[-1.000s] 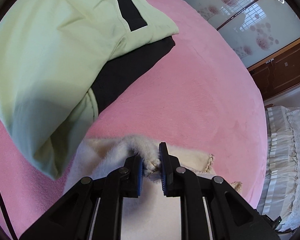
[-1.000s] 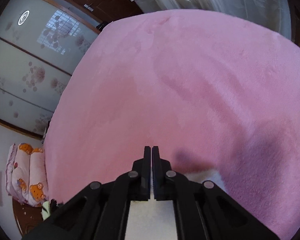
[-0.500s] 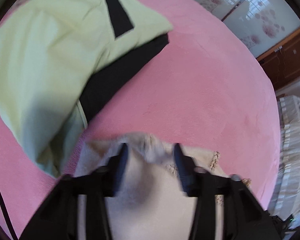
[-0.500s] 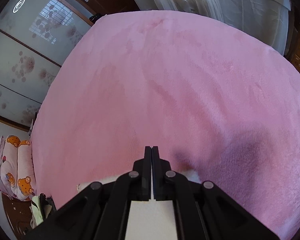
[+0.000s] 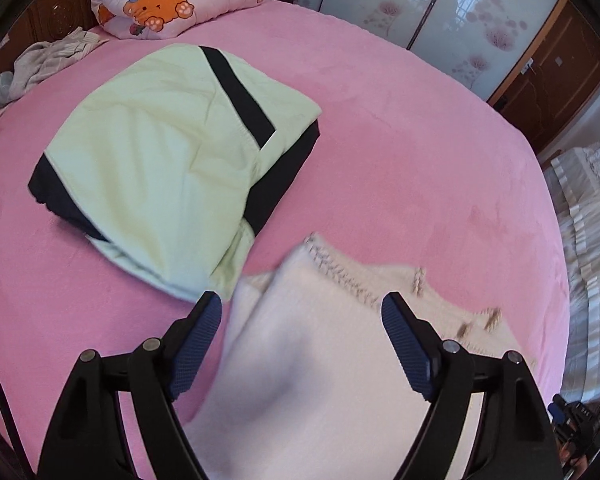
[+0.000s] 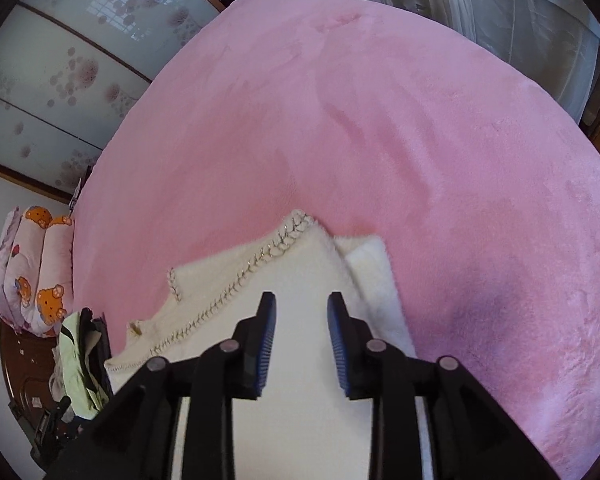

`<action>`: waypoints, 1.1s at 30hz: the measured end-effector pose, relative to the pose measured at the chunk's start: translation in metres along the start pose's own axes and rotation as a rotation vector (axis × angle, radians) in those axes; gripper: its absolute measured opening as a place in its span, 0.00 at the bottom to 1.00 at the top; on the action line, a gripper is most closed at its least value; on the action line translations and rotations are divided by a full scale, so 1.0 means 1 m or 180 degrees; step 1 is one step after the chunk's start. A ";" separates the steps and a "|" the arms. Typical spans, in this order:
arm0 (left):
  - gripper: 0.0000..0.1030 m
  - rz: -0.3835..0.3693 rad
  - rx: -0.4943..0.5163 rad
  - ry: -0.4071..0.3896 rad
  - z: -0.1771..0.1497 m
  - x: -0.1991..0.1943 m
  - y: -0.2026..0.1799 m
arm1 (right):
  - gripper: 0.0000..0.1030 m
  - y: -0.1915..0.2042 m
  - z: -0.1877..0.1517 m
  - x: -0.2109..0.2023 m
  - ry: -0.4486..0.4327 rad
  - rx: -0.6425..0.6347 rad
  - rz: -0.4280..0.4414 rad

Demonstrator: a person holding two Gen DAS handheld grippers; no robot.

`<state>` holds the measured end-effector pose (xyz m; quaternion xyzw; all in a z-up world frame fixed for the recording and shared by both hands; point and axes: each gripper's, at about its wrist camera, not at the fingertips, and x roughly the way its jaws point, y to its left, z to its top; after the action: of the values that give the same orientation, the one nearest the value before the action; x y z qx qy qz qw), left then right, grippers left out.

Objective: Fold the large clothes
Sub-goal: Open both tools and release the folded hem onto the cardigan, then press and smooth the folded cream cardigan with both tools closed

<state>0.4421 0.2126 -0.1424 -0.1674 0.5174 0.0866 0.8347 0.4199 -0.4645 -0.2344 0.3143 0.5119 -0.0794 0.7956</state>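
Spreading wide, your left gripper (image 5: 302,306) has fingers (image 5: 198,330) released above the white sweater (image 5: 312,364) lying on the pink bed (image 5: 420,168); rightward, your right gripper (image 6: 301,306) opens too, sweater (image 6: 300,280) below, ungripped.

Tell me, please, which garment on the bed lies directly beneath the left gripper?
The white fuzzy sweater; the folded green-and-black garment lies farther off, the grey one at the bed's far edge.
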 end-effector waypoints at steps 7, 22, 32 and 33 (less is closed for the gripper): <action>0.79 0.0199 0.0384 0.0131 -0.035 0.011 0.014 | 0.44 -0.018 -0.014 -0.002 0.0024 -0.0284 -0.0136; 0.79 0.0035 0.0613 0.0598 -0.095 0.081 0.041 | 0.12 -0.023 -0.047 0.040 0.0019 -0.0944 -0.0301; 0.77 0.0063 0.0729 0.0531 -0.112 0.074 0.026 | 0.07 -0.032 -0.058 0.037 -0.0132 -0.0716 -0.0600; 0.74 0.0070 0.0734 0.0521 -0.110 0.071 0.024 | 0.08 -0.031 -0.058 0.038 -0.0155 -0.0674 -0.0581</action>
<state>0.3747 0.1923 -0.2553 -0.0712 0.5921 0.0218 0.8024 0.3791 -0.4482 -0.2967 0.1786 0.5244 -0.1046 0.8259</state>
